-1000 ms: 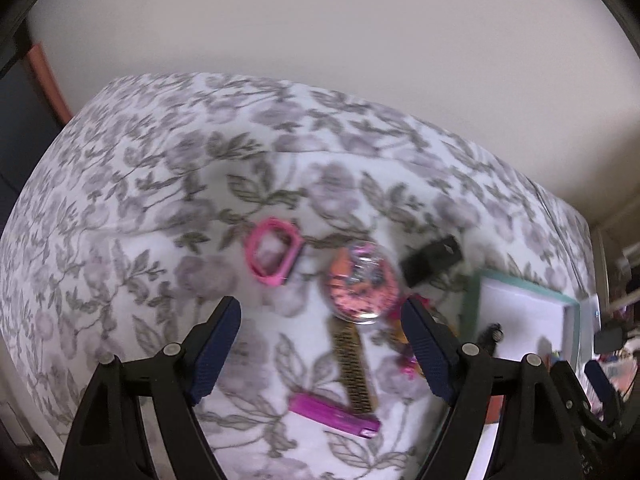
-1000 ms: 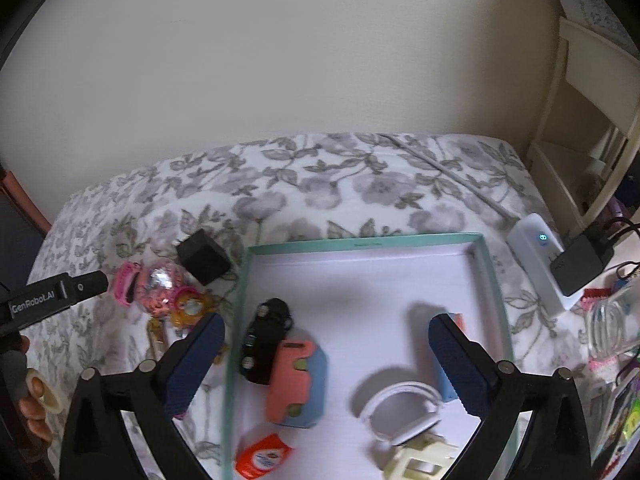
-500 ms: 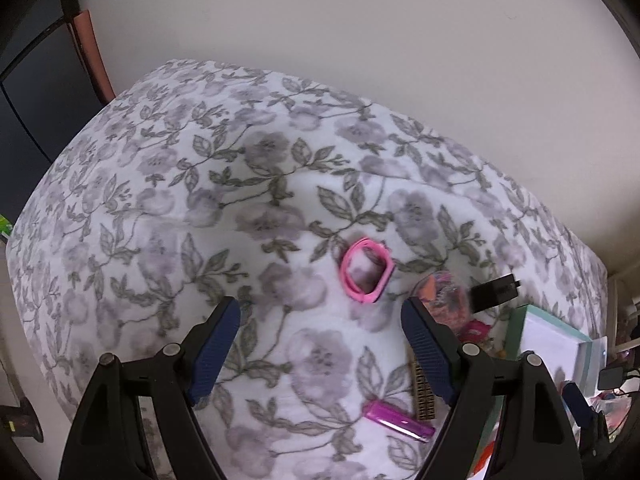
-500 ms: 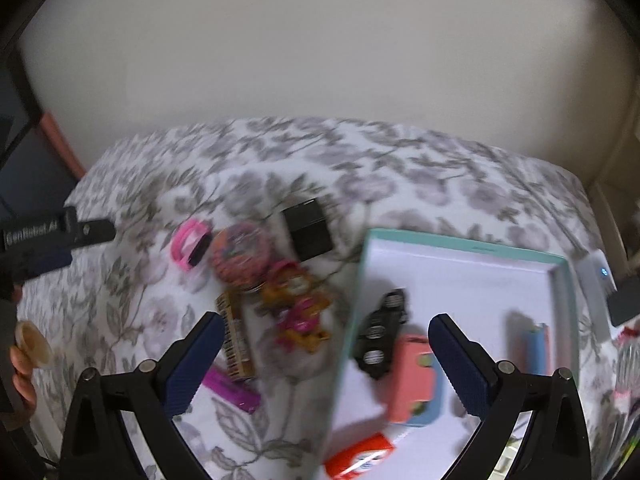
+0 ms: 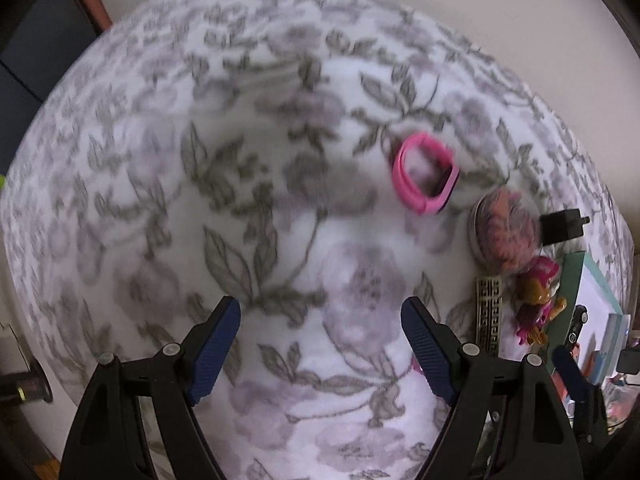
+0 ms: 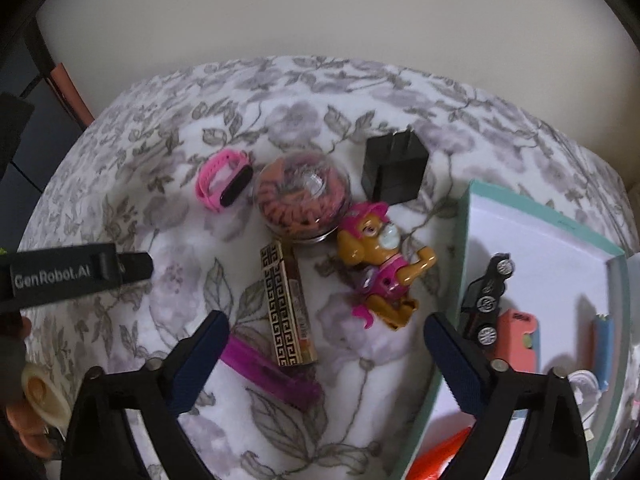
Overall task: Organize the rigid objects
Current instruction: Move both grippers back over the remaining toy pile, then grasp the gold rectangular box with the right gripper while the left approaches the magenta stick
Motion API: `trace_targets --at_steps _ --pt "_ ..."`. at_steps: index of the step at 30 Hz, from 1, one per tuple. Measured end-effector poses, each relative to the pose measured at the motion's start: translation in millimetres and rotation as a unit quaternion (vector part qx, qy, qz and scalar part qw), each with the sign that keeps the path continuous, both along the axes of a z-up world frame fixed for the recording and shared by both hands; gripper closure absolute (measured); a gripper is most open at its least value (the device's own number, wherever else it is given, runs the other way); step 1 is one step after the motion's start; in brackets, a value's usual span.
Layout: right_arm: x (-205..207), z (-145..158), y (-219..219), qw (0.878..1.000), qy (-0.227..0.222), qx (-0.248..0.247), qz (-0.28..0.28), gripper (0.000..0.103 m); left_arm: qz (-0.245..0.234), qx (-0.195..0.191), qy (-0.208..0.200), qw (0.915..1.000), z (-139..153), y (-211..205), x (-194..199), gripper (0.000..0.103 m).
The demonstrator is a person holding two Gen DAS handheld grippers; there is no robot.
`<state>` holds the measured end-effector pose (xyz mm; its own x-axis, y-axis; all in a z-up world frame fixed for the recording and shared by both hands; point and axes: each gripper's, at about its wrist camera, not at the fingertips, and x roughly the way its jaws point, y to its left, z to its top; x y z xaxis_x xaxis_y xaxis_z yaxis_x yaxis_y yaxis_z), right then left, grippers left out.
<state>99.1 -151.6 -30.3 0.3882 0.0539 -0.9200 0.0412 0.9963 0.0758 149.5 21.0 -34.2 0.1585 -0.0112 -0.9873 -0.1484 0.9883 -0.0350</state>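
Note:
Loose items lie on the flowered cloth: a pink watch (image 6: 222, 184), a round clear case (image 6: 302, 196), a black cube charger (image 6: 394, 170), a toy dog (image 6: 380, 258), a gold-patterned box (image 6: 286, 306) and a purple bar (image 6: 268, 372). My right gripper (image 6: 326, 322) hangs above the gold box and the dog. Its jaws are closing, wide apart, pressing on nothing. My left gripper (image 5: 320, 306) is open over bare cloth, left of the pink watch (image 5: 424, 178) and the round case (image 5: 506, 236).
A teal-rimmed white box (image 6: 464, 248) at the right holds a black toy car (image 6: 486, 294), a coral case (image 6: 516, 340) and a blue piece (image 6: 602, 344). The left gripper's body (image 6: 76, 274) and a hand show at the left edge. A wall runs behind the bed.
My right gripper swung left from over the box to over the loose items and narrowed slightly. My left gripper moved left and lower, so the items slid to the right of its view.

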Motion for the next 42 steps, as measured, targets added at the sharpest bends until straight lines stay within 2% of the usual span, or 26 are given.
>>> trace_targets --at_steps 3,9,11,13,16,23,32,36,42 --pt "0 -6 5 1.0 0.004 -0.005 0.01 0.016 -0.001 -0.01 0.016 0.9998 -8 -3 -5 0.02" --pt "0 -16 11 1.0 0.008 -0.021 0.017 0.03 -0.008 -0.007 0.027 0.9996 -12 -12 -12 0.02" --pt "0 -19 9 1.0 0.013 -0.014 0.013 0.041 -0.01 -0.009 0.03 0.9994 -13 -17 -13 0.02" --pt "0 -21 8 1.0 0.015 -0.008 0.008 0.043 -0.011 -0.013 0.033 0.9993 -15 -25 -14 0.02" --pt "-1 -21 7 1.0 0.016 0.012 0.01 0.054 -0.013 -0.014 0.033 0.9993 -15 -31 -17 0.02" --pt "-2 -24 7 0.999 0.019 0.029 0.022 0.069 -0.021 -0.021 0.04 0.9988 -14 -48 -21 0.02" --pt "-7 -24 -11 0.998 0.031 0.043 0.016 0.072 -0.051 -0.019 0.039 0.9977 -15 -90 -30 0.02" --pt "-8 -25 -19 0.998 0.035 0.056 0.008 0.072 -0.062 -0.019 0.036 0.9972 -13 -105 -32 0.025" --pt "-11 -26 -24 0.997 0.036 0.067 0.009 0.072 -0.071 -0.01 0.023 0.9972 -10 -132 -34 0.027"
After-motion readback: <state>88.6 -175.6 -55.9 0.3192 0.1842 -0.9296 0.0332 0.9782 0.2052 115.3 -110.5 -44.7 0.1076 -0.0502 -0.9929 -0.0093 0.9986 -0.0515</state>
